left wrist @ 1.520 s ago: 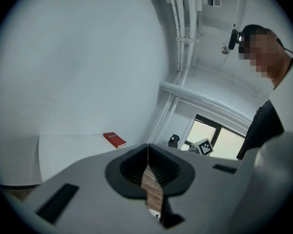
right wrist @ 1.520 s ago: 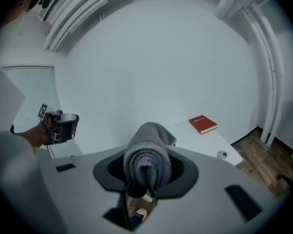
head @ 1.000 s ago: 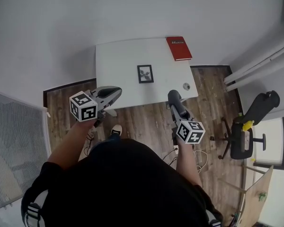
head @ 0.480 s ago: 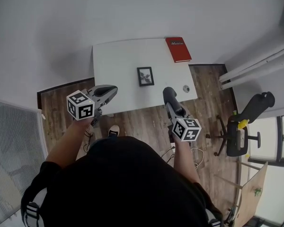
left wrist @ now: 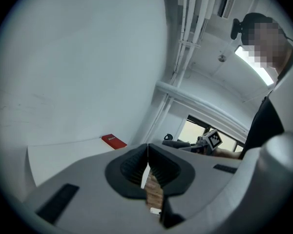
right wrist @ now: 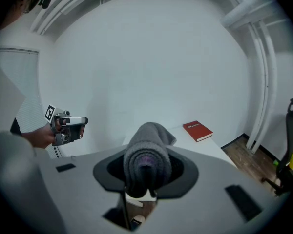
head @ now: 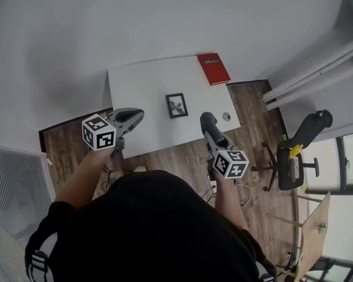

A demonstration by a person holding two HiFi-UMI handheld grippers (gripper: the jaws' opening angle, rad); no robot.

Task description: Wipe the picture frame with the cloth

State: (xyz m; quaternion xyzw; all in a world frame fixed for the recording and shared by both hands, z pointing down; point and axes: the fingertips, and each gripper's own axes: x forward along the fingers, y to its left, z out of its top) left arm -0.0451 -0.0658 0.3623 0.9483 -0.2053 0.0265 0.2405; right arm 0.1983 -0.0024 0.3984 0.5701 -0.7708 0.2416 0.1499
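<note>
My left tool (head: 134,116) was pressed shut and empty, just off the surface's (head: 135,87) near left corner. My right tool (head: 207,122) was clamped on the rolled grey cloth (right wrist: 147,156) above the near edge. The picture frame (head: 176,106) lay mid-surface, and the red book (head: 213,69) sat at the far right corner.
</note>
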